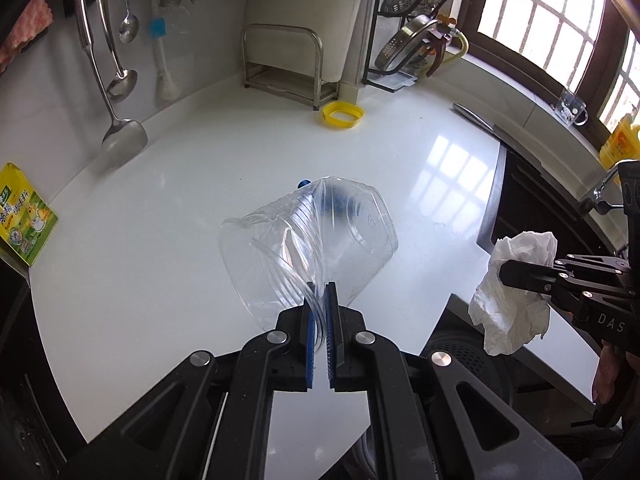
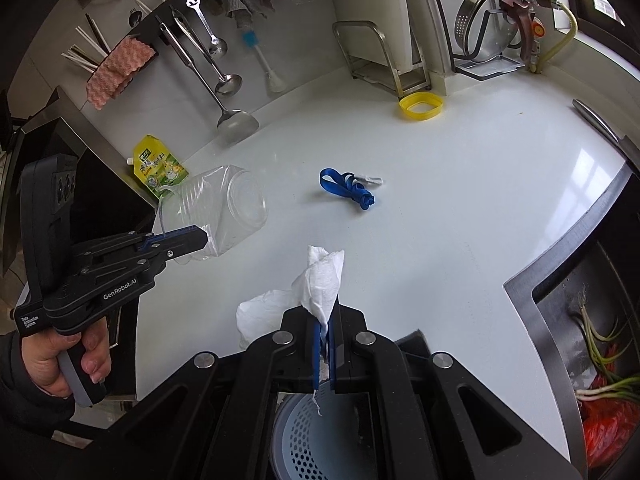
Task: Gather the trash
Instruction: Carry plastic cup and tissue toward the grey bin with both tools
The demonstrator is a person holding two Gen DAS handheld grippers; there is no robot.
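The perforated bin below the counter edge served as the landmark. Up and to its left, the left gripper was clenched on the thin wall of a clear plastic jar, which hung tilted above the white counter with its base pointing away from the camera. Directly over the bin, the right gripper was clamped on a crumpled white tissue, with a loose fold drooping to the left of its fingers. Beyond the bin, in the middle of the counter, a blue strap lay untouched, and a yellow ring sat farther back near a metal rack.

Judging from this, both loads were headed for the bin. Doing it well would mean centring each gripper over the opening before letting go, tissue first since it was nearest. The jar's pinched wall looked springy, so it might flick sideways on release. A low drop would help.
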